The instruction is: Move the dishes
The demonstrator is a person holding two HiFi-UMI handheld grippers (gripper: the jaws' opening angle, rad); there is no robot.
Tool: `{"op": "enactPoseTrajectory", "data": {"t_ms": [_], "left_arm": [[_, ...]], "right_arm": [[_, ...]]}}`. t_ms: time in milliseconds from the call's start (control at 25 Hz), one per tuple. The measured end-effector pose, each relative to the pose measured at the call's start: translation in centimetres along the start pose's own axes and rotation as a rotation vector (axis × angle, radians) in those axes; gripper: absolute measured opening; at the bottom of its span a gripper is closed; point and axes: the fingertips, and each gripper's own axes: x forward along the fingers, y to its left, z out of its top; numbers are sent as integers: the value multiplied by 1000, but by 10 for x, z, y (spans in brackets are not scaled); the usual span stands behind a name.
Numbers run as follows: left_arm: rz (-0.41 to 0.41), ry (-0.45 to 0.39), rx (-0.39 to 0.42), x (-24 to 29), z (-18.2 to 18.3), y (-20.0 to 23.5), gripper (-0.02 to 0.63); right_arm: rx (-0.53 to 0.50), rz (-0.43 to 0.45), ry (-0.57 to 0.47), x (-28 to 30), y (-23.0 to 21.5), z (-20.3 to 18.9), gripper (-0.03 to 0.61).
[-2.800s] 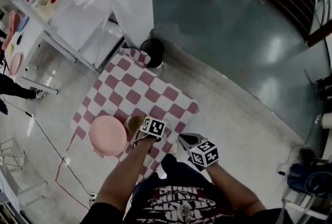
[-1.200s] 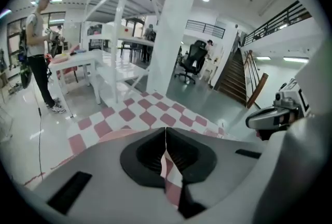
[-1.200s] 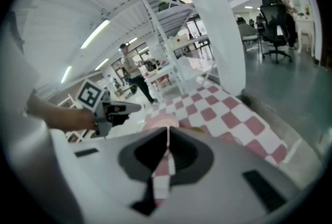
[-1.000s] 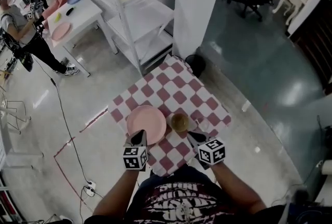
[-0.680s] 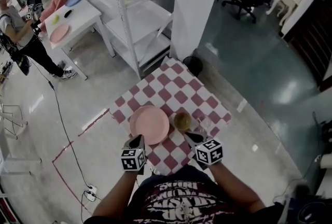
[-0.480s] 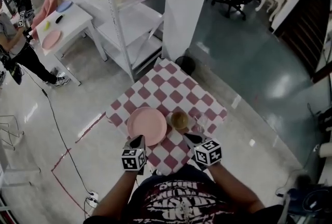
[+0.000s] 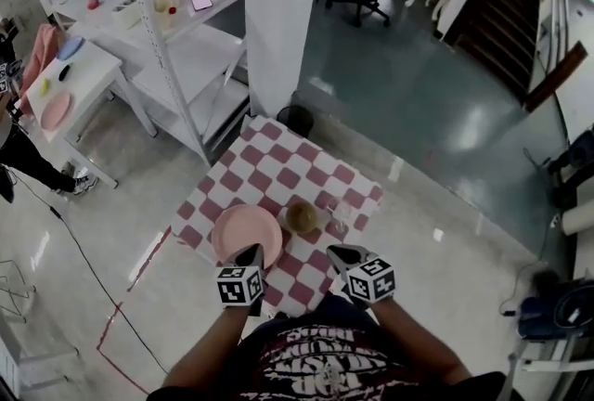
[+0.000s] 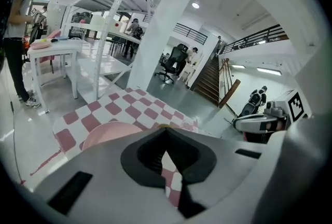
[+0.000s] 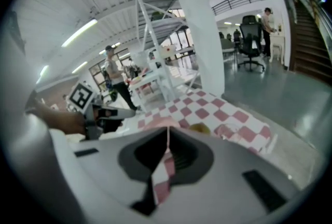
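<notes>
A pink plate (image 7: 243, 230) lies on a red-and-white checked table (image 7: 306, 169). To its right are a small bowl (image 7: 300, 217) with brownish contents and a clear glass (image 7: 338, 216). My left gripper (image 7: 251, 252) hovers at the plate's near rim, shut and holding nothing. My right gripper (image 7: 335, 252) is near the table's front edge, below the bowl and glass, also shut and holding nothing. In the left gripper view the closed jaws (image 8: 166, 129) point over the plate (image 8: 106, 134). The right gripper view shows the closed jaws (image 9: 167, 129) with the bowl (image 9: 199, 127) just beyond.
A white pillar (image 7: 283, 9) and a black bin (image 7: 299, 119) stand behind the table. A white shelving rack (image 7: 172, 46) is at the back left, and a white table (image 7: 60, 88) with more plates farther left. Polished floor surrounds the checked table.
The left gripper, earlier beside the bowl, has drawn back to the plate's near rim. The head view has swung. The plate, bowl and glass stay in place on the table.
</notes>
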Motion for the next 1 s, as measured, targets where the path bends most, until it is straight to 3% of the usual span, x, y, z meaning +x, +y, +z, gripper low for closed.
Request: {"op": "enactPoseTrajectory", "data": {"t_ms": [280, 560, 800, 1000], "left_arm": [[-34, 33, 29, 19, 4, -16, 28], [2, 49, 25, 37, 3, -38, 29], [106, 12, -12, 37, 8, -46, 29], [221, -86, -23, 17, 21, -50, 29]], "right_arm": [[44, -50, -19, -21, -21, -6, 35], [49, -9, -7, -25, -48, -9, 35], [-41, 53, -26, -22, -74, 8, 35], [-145, 153, -84, -11, -77, 40, 35]]}}
